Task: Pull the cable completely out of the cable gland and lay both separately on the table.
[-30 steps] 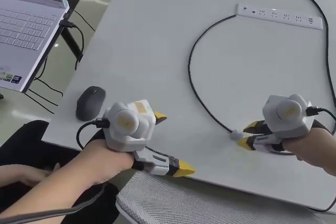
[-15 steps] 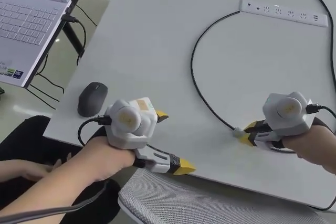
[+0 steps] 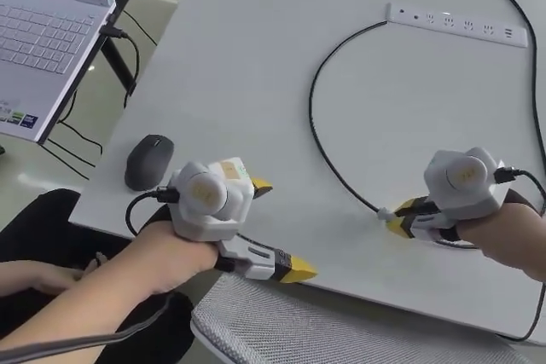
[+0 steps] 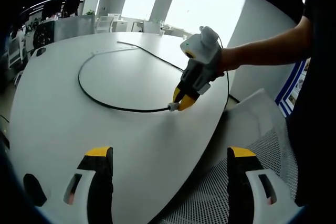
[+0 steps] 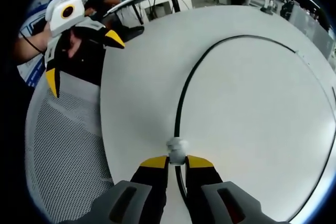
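A black cable (image 3: 311, 117) curves over the white table (image 3: 247, 57) from a power strip down to a small white cable gland (image 3: 386, 213). My right gripper (image 3: 397, 220) lies on the table near the front edge, shut on the cable just behind the gland. In the right gripper view the gland (image 5: 177, 149) sits right ahead of the yellow fingertips (image 5: 155, 162), with the cable (image 5: 181, 98) running between them. My left gripper (image 3: 280, 229) hovers over the table's front edge, wide open and holding nothing. In the left gripper view the right gripper (image 4: 181, 99) holds the gland (image 4: 171, 107).
A white power strip (image 3: 452, 23) lies at the back right, with a second black cable (image 3: 533, 66) along the right side. A dark mouse (image 3: 148, 162) sits near the left edge, beside a laptop (image 3: 43, 31) on a stand. A mesh chair (image 3: 281, 330) stands below the front edge.
The right gripper's jaws have come together on the cable at the gland. The left gripper has stayed open in about the same spot.
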### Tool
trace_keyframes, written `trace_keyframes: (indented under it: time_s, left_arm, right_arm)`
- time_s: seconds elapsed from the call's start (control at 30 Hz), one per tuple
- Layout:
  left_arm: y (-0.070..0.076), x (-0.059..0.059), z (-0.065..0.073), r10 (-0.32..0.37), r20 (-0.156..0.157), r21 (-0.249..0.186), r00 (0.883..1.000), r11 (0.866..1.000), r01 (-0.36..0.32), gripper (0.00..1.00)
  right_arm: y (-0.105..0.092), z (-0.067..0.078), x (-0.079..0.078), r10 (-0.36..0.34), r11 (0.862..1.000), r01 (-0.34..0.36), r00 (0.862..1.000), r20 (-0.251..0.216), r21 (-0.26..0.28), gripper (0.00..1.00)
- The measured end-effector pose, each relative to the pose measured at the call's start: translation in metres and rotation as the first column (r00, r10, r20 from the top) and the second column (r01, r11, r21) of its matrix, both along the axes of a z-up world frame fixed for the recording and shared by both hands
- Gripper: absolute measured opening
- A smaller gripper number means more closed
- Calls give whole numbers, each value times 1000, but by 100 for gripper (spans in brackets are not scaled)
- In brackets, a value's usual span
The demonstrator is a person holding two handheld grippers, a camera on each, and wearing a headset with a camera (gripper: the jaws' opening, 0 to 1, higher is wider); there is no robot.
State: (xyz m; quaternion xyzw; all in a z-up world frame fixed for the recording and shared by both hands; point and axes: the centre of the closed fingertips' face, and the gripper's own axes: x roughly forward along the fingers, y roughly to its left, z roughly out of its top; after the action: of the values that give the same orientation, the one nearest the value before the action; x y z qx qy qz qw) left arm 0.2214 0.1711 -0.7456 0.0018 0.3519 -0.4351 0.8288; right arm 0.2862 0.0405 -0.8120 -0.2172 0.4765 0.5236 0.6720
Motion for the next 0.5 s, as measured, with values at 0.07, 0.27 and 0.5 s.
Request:
trace_keyframes:
  time_s: [0.07, 0.27, 0.5]
  left_arm:
    - [-1, 1, 2, 1, 0, -5, 1000, 1000, -1, 90]
    - [-11, 2, 10, -14, 12, -13, 1000, 1000, 14, 89]
    - [-31, 3, 24, -45, 35, -35, 998, 998, 47, 89]
  right_arm:
    - [-1, 4, -1, -8, 1000, 8, 1000, -7, 4, 7]
    - [-1, 23, -6, -1, 1000, 1, 1000, -1, 26, 6]
    - [-5, 44, -13, -8, 999, 8, 1000, 9, 36, 6]
